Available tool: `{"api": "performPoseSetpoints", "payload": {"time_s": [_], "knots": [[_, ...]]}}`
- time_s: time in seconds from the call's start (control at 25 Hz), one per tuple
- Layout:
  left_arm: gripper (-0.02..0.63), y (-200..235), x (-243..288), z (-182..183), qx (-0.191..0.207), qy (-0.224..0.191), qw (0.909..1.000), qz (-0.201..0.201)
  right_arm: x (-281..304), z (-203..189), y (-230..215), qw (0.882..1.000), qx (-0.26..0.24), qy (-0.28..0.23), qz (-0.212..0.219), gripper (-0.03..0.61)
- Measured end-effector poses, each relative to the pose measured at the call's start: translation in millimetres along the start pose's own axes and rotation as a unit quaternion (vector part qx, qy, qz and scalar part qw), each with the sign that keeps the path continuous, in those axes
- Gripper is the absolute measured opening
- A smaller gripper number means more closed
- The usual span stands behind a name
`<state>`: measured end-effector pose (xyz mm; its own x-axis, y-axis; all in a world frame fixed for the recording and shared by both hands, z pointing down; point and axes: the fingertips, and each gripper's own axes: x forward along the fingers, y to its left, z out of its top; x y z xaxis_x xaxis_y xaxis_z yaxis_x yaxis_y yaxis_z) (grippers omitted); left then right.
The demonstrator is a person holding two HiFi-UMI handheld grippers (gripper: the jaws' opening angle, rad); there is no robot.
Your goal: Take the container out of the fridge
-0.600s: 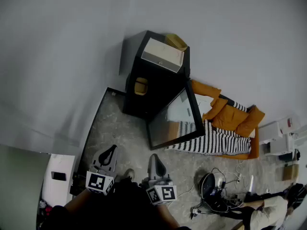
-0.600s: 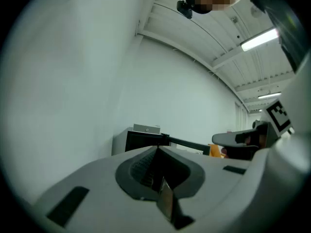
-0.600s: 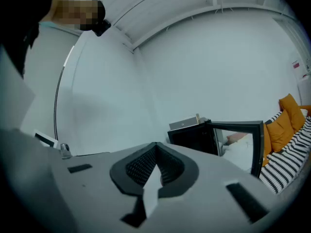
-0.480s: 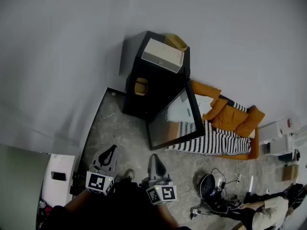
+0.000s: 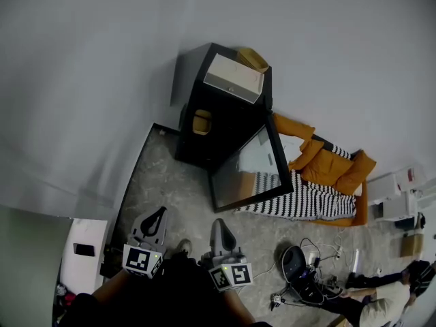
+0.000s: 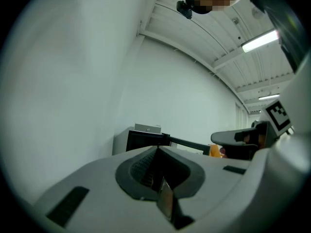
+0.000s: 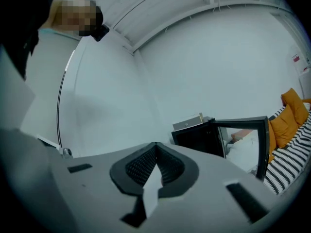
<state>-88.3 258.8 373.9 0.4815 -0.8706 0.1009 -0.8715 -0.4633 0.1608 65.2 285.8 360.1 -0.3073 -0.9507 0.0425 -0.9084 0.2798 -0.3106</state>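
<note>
A black mini fridge (image 5: pixel 225 125) stands on the floor against the wall, its glass door (image 5: pixel 248 169) swung open toward me. On a shelf inside sits a small yellow container (image 5: pixel 201 122). My left gripper (image 5: pixel 155 218) and right gripper (image 5: pixel 219 230) are low in the head view, well short of the fridge, both shut with nothing in them. In the left gripper view the jaws meet at the left gripper's tip (image 6: pixel 156 148), with the fridge (image 6: pixel 146 140) far beyond. The right gripper (image 7: pixel 155 144) points toward the open fridge (image 7: pixel 199 135) and its door (image 7: pixel 243 140).
A white box (image 5: pixel 234 78) and a yellow object (image 5: pixel 253 59) lie on top of the fridge. Orange cushions (image 5: pixel 334 165) and a striped blanket (image 5: pixel 306 199) lie to the right of the door. Cables and gear (image 5: pixel 300 271) lie on the floor beside a seated person (image 5: pixel 381 298).
Both grippers hold the same place and stay shut. The person at the lower right has shifted a little.
</note>
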Motion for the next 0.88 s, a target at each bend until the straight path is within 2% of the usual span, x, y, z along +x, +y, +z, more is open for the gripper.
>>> {"api": "performPoseSetpoints", "payload": {"time_s": [0.4, 0.6, 0.88], "knots": [[0.005, 30, -17, -8, 0.005, 0.010, 0.9999, -0.011, 13, -16, 27, 1.000, -0.006, 0.007, -0.013, 0.000], [0.005, 46, -30, -16, -0.007, 0.014, 0.9995, -0.027, 17, -23, 43, 0.999, -0.020, 0.006, -0.030, 0.000], [0.005, 64, -26, -26, -0.012, 0.022, 0.9993, -0.030, 28, -27, 39, 0.999, -0.019, 0.005, -0.051, 0.000]]}}
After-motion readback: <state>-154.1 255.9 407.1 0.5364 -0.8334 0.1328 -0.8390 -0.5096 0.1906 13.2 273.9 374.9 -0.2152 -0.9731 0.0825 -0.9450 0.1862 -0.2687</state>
